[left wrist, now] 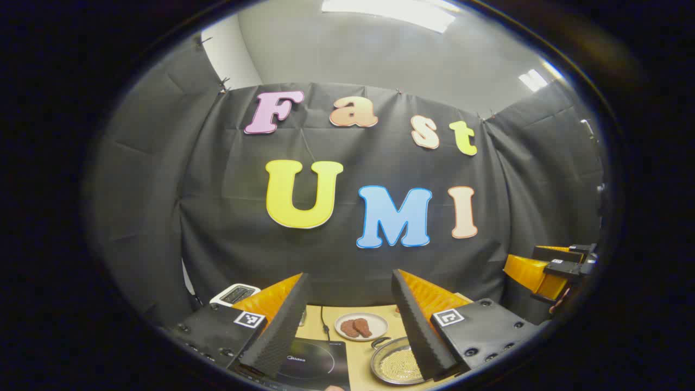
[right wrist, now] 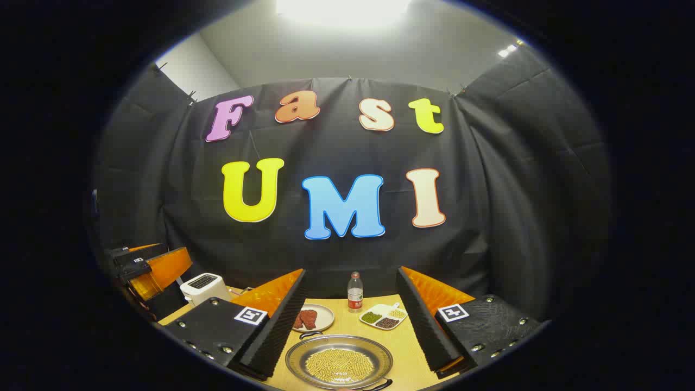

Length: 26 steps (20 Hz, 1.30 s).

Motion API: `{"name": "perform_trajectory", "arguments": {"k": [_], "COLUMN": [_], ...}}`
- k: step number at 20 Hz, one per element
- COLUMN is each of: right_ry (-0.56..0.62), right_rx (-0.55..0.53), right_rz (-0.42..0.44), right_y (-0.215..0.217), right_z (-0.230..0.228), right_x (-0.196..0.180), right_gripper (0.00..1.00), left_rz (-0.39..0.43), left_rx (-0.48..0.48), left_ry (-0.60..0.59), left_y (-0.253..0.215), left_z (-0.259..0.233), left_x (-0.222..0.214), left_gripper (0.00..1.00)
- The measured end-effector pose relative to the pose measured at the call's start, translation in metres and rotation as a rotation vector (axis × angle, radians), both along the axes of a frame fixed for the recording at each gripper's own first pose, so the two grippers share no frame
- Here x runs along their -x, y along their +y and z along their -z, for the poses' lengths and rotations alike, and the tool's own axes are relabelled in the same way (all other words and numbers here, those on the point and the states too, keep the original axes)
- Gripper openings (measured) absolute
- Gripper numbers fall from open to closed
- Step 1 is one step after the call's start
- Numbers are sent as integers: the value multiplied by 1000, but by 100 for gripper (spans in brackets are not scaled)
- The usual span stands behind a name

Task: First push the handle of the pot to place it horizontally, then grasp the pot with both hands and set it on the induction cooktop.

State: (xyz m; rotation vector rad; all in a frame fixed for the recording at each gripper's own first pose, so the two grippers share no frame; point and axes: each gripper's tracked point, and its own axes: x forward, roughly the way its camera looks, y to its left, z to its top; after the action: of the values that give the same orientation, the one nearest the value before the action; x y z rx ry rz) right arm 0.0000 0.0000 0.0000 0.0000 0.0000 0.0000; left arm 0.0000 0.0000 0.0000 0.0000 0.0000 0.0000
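The left gripper (left wrist: 350, 320) is held above the table (right wrist: 418, 347) with its jaws spread wide, nothing between them. The right gripper (right wrist: 350, 320) is likewise spread and empty. The pot (right wrist: 339, 361), filled with small yellow grains, is seen on the table just below the right gripper. The induction cooktop (left wrist: 315, 361) lies beside the pot, under the left gripper.

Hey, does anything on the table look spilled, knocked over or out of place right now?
Nothing stands out. The pot sits flat with its yellow grains inside, the bottle stands upright, the plate of brown pieces and divided dish look tidy, and the induction cooktop lies bare.
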Motion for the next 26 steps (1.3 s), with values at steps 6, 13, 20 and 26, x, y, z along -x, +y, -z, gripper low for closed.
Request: {"name": "perform_trajectory", "arguments": {"k": [6,13,20,26], "right_ry": [-3,7,32,134], "right_rx": [5,-19,-27,-41], "right_rz": [13,18,15,-31], "right_y": [-4,-6,-8,-5], "right_z": [-1,3,14,54], "right_x": [0,4,3,0], "right_gripper": [98,99,98,99], "left_rz": [7,14,2,2], "left_rx": [0,-15,-22,-23], "left_ry": [-6,6,2,7], "left_y": [-7,-6,0,-3], "left_z": [0,6,4,11], "left_x": [-1,7,9,6], "left_gripper": [96,97,98,95]}}
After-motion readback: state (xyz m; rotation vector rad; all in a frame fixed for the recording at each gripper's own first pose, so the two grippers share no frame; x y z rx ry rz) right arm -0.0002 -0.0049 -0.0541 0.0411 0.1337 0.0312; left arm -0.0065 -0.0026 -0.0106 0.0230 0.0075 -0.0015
